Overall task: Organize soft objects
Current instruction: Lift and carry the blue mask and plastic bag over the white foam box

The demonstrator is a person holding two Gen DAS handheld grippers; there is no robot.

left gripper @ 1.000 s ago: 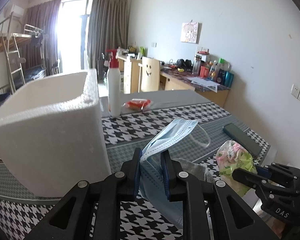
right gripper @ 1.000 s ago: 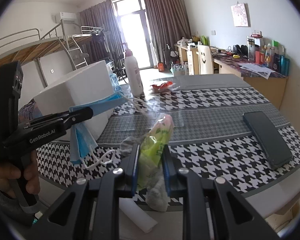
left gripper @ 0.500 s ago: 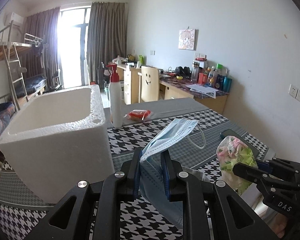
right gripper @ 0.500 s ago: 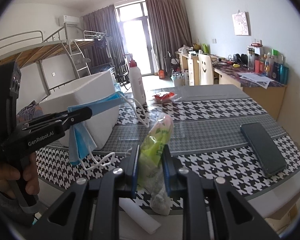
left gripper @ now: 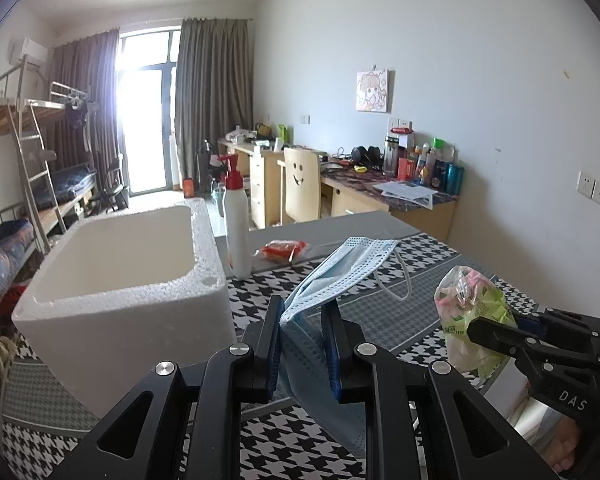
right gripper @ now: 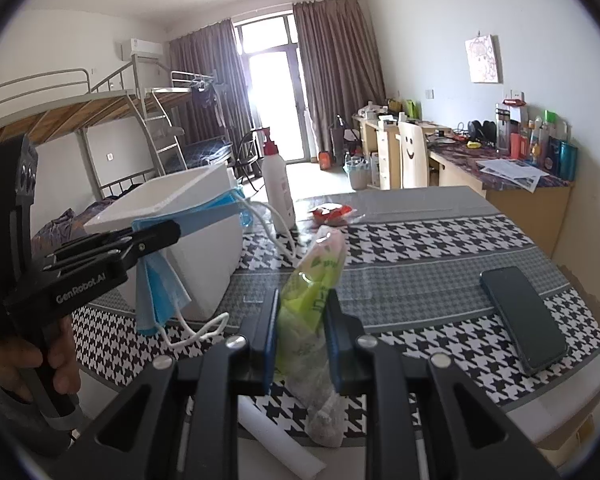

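Note:
My left gripper (left gripper: 303, 312) is shut on a light blue face mask (left gripper: 340, 268), which hangs above the checked table just right of the white foam box (left gripper: 120, 308). From the right wrist view the same left gripper (right gripper: 168, 234) shows side-on, the mask (right gripper: 160, 288) drooping with its white loops dangling in front of the foam box (right gripper: 204, 240). My right gripper (right gripper: 301, 312) is shut on a crinkly green and pink plastic packet (right gripper: 316, 280), held above the table's near edge. In the left wrist view that packet (left gripper: 472, 316) sits at the right, pinched by the right gripper (left gripper: 484, 326).
A white pump bottle with a red top (left gripper: 236, 228) and a red snack packet (left gripper: 282, 250) stand behind the foam box. A dark phone (right gripper: 522, 316) lies on the table's right side. A white foam strip (right gripper: 276, 440) lies below the near edge. Desk and chair stand behind.
The left gripper has risen a little with the mask, so the foam box's open top now shows. The right gripper holds the packet almost still.

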